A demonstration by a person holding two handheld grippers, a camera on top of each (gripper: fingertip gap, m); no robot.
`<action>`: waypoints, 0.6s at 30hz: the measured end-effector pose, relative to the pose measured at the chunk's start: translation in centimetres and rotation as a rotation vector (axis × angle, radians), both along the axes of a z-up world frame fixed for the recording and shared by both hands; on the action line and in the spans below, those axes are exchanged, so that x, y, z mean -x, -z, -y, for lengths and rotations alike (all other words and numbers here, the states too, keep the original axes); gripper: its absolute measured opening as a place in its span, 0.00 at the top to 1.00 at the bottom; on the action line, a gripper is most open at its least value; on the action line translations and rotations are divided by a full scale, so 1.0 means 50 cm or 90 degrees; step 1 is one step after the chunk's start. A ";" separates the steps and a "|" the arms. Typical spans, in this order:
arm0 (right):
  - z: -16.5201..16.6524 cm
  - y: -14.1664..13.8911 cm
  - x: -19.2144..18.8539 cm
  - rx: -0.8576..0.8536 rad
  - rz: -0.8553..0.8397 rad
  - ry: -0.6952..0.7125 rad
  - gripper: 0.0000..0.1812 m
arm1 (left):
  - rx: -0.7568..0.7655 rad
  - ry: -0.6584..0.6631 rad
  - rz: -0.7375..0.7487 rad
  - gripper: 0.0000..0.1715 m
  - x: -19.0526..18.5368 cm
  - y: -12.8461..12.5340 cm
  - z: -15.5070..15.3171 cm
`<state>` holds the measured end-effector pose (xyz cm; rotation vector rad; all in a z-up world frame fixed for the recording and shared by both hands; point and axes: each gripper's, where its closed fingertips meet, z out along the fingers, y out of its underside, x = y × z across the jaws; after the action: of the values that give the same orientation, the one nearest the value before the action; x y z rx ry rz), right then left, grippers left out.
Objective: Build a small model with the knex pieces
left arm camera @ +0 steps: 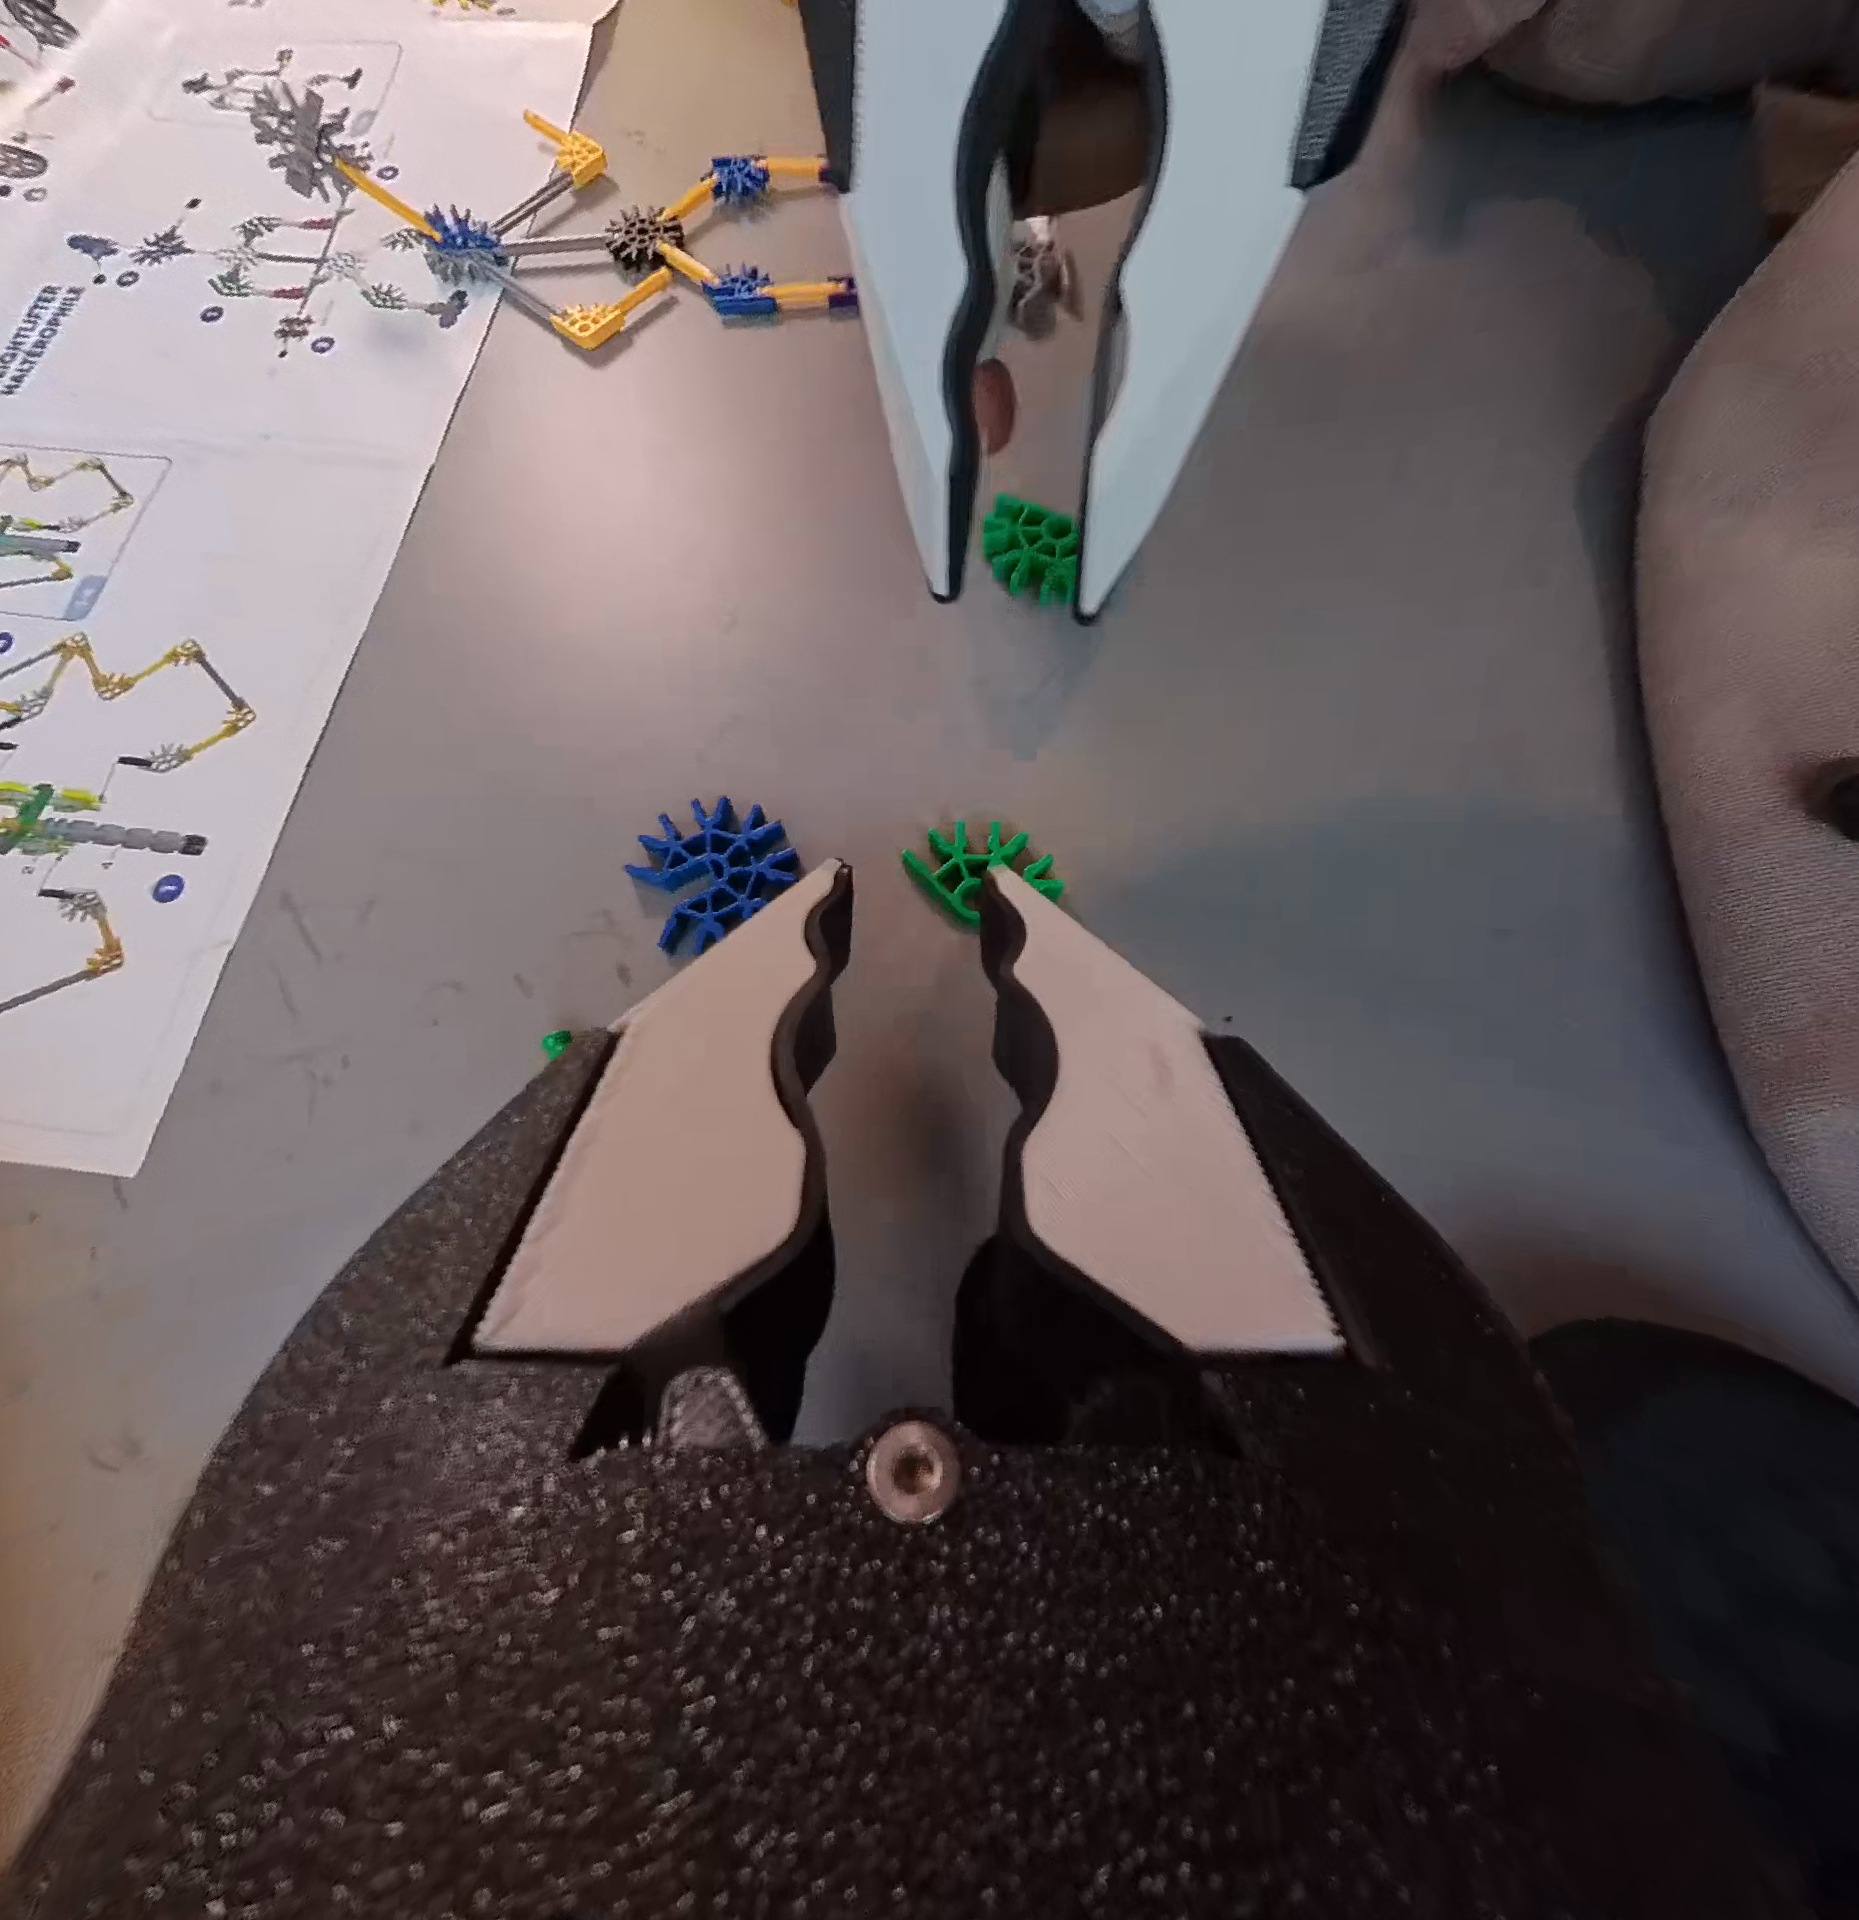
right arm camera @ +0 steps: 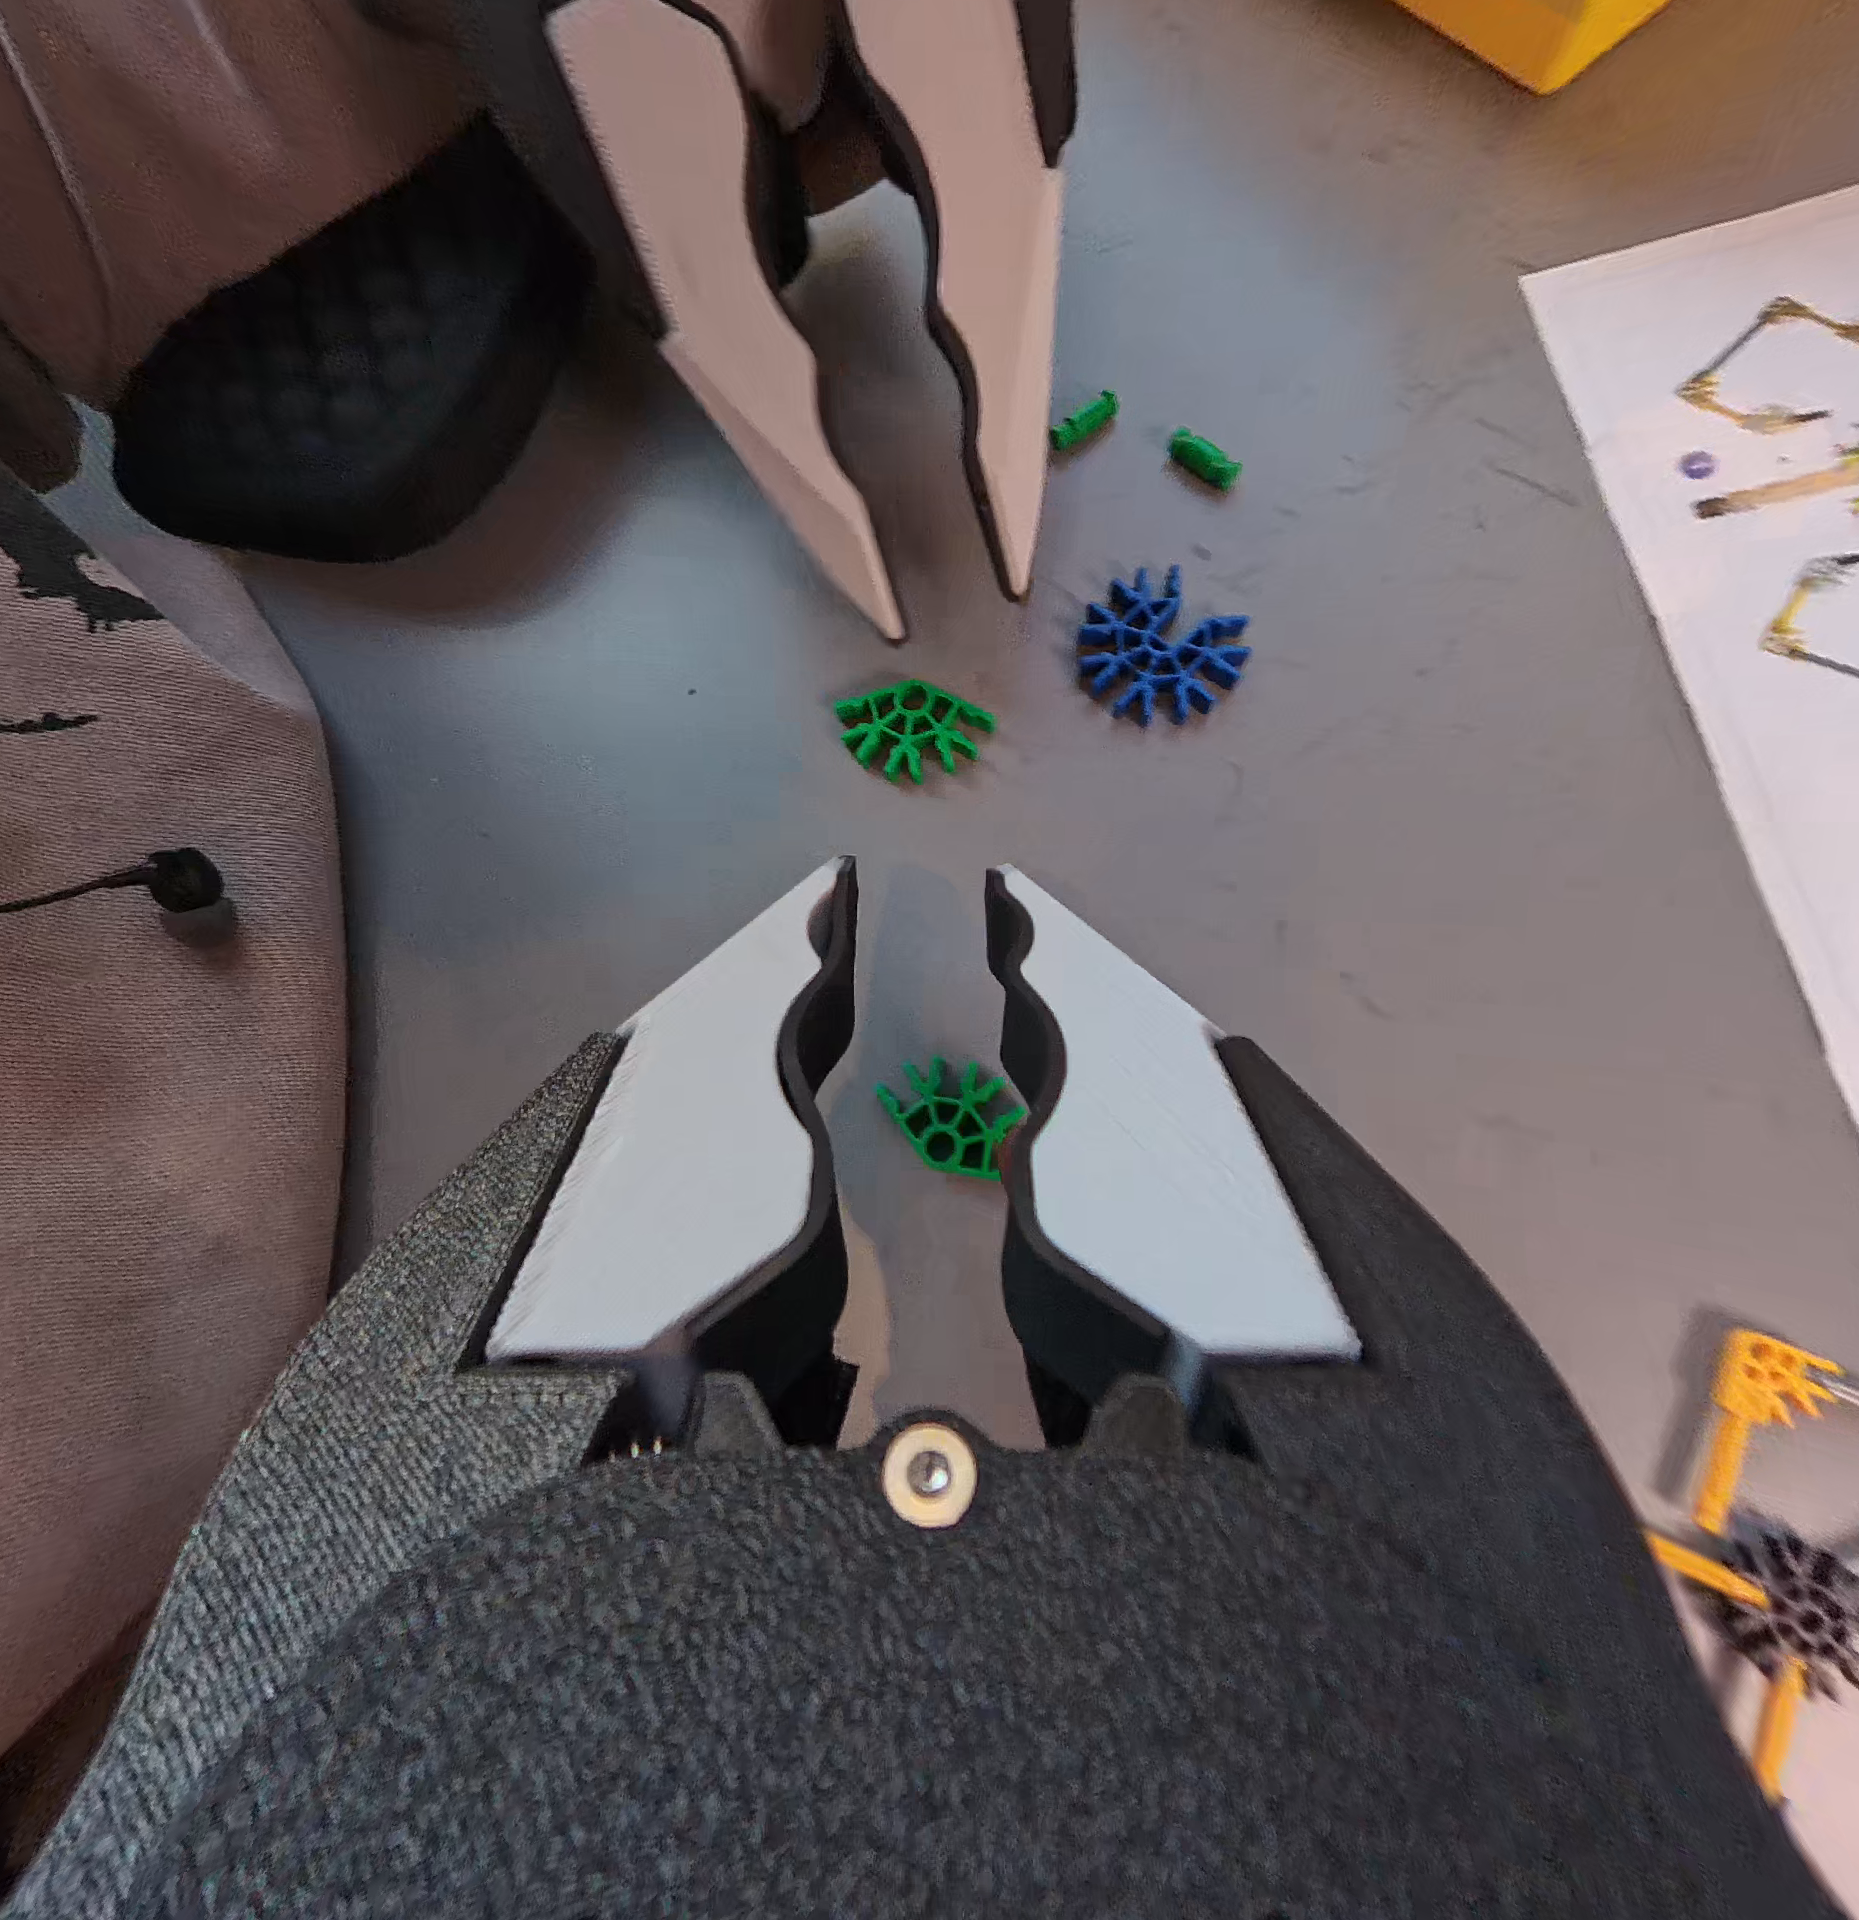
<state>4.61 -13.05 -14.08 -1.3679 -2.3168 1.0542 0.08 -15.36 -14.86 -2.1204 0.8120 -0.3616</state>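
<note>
My left gripper (left arm camera: 917, 873) is open and empty, low over the grey table (left arm camera: 1320, 935). Its tips sit between a blue snowflake-shaped connector (left arm camera: 717, 873) on the left and a green fan-shaped connector (left arm camera: 956, 862) on the right, which the right finger partly hides. My right gripper (right arm camera: 920, 868) is open and straddles a second green fan connector (right arm camera: 951, 1122) lying on the table; the piece touches the right finger only. In the left wrist view the right gripper (left arm camera: 1013, 605) comes from the top around that connector (left arm camera: 1031, 545). The left gripper also shows in the right wrist view (right arm camera: 956, 615).
A printed instruction sheet (left arm camera: 177, 520) lies at the left. A part-built model of yellow rods with blue and black connectors (left arm camera: 634, 239) lies beside it. Two small green pieces (right arm camera: 1086, 421) (right arm camera: 1205, 459) lie past the blue connector (right arm camera: 1164, 649). A yellow box (right arm camera: 1538, 31) and a person's garment (right arm camera: 125, 1039) border the table.
</note>
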 end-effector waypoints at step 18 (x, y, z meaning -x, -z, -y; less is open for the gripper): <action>-0.103 -0.022 -0.010 -0.016 -0.038 0.063 0.86 | 0.064 0.045 -0.023 0.83 -0.043 0.037 0.016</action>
<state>5.11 -7.92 -12.98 -1.4054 -2.1891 1.0194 2.22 -16.16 -16.71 -2.2007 0.9084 -0.4088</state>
